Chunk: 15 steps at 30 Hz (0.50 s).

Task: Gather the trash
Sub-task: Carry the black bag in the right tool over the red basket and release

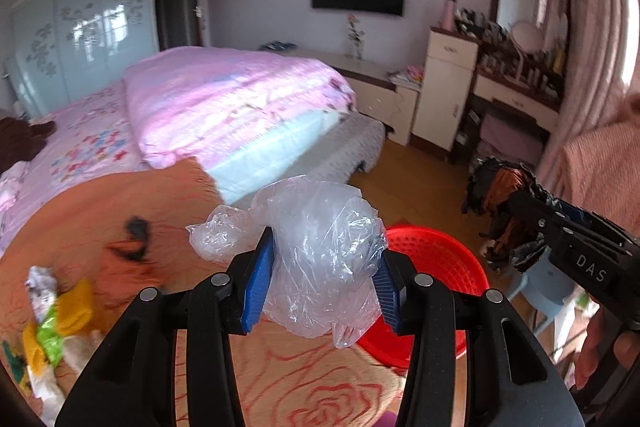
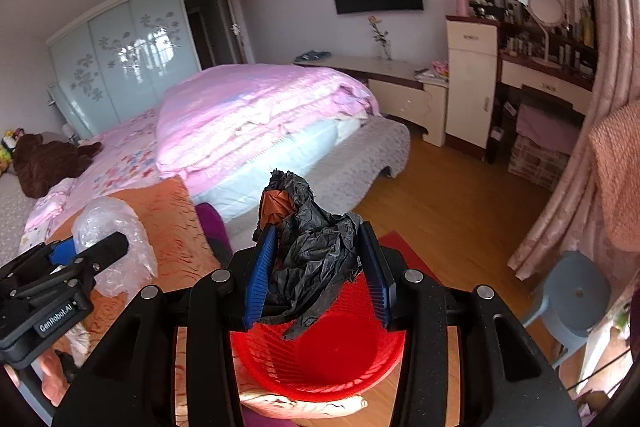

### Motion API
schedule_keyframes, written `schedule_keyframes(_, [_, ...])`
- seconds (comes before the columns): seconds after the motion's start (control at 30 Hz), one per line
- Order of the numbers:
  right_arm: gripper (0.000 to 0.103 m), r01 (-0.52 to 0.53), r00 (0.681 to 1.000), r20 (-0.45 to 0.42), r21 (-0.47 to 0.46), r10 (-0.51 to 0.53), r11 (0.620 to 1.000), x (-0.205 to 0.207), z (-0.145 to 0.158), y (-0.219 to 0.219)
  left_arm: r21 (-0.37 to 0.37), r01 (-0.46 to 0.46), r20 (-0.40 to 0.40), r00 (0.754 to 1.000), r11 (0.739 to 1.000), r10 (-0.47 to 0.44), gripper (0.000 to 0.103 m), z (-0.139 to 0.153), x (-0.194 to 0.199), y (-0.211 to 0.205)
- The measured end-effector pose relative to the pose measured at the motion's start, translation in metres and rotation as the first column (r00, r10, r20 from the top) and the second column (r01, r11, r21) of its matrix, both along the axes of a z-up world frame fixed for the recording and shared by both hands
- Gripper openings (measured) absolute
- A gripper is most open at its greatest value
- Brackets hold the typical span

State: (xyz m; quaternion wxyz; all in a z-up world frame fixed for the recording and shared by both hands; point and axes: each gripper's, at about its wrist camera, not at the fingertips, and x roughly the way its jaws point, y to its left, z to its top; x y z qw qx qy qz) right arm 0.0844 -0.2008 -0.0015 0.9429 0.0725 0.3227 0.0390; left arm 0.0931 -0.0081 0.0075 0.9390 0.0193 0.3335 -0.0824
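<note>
My left gripper (image 1: 326, 275) is pinching a crumpled clear plastic bag (image 1: 320, 251) between its blue pads (image 1: 256, 291); the bag is glossy, wrinkled and see-through, bulging above and below the fingers. It hangs over the bed's edge, above the orange rose-patterned blanket (image 1: 132, 211), with the red basket (image 1: 436, 267) just behind it. My right gripper (image 2: 316, 275) is pinching a wad of black plastic film (image 2: 316, 247), matte and creased, with an orange-brown patch at its top; it sits right over the red mesh basket (image 2: 320, 359), a loose flap dipping inside the rim. More wrappers, yellow, green and white (image 1: 52, 323), lie near the blanket's left edge. I read "DAS" on the right gripper's body in the left view, and "GenRobot.AI" on the left gripper's body in the right view
</note>
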Motion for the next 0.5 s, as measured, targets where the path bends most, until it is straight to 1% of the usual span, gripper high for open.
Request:
schedule_keyframes(0.2, [0.041,0.038,0.997,-0.063,0.007,-0.038,0.999,0.008,-0.024,-0.014,0.027,0.054,-0.071,0.996,0.998,-0.052,0.044,-0.028,0.018,-0.028])
schedule_keyframes(0.5, [0.041,0.068,0.98,-0.189,0.013,-0.064,0.998,0.024,-0.064,-0.023,0.055,0.102,-0.169,0.981,0.993,-0.092,0.044,-0.066,0.037,-0.043])
